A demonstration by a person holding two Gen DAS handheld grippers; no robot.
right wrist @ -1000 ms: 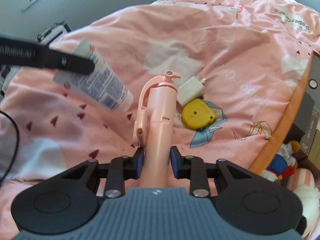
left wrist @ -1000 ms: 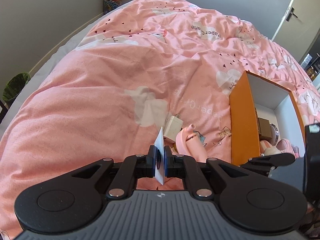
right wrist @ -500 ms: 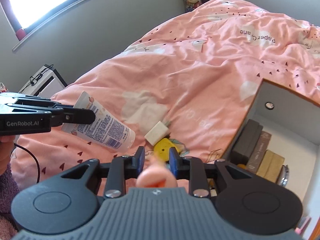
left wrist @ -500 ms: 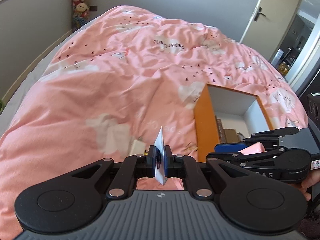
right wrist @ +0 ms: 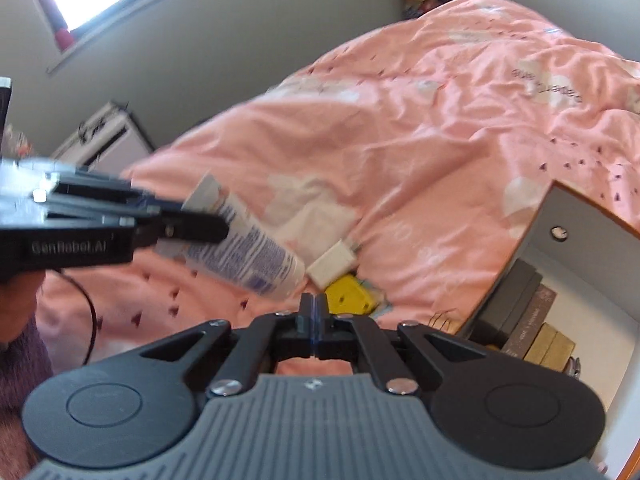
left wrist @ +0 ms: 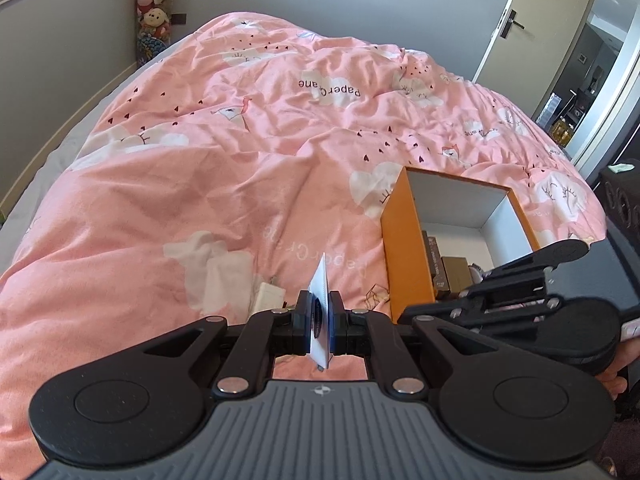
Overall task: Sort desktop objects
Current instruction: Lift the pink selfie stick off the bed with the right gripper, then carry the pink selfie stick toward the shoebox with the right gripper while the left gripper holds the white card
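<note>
Pink bedding (left wrist: pixel 200 208) covers the whole bed, and your things to sort lie on it. Your left claw (left wrist: pixel 320 322) is pinching the flat end of a white tube (right wrist: pixel 256 256), so the tube is up in the air and not on the bed. In the right wrist view the tube hangs at about 9 o'clock from your right claw (right wrist: pixel 315 320), and its long side slants from 10 o'clock down to 4 o'clock, with the cap end lowest. Your right claw is pressed together with nothing in it. The orange box (left wrist: pixel 404 248) with white inside walls sits on the bed at about 2 o'clock from your left claw, with small boxes (right wrist: pixel 532 320) already packed along its near side. That is the way the tube probably needs to go next: over to the right and up past the box wall. Your right claw is already nearer the box, just beside its near edge, so your left hand may have to cross close to it. Two things wait on the bed: a white charger (right wrist: pixel 334 260) and a yellow thing (right wrist: pixel 350 294), touching each other, at about 12 o'clock from your right claw and just past its tips. Your right hand is the nearer one for those.
</note>
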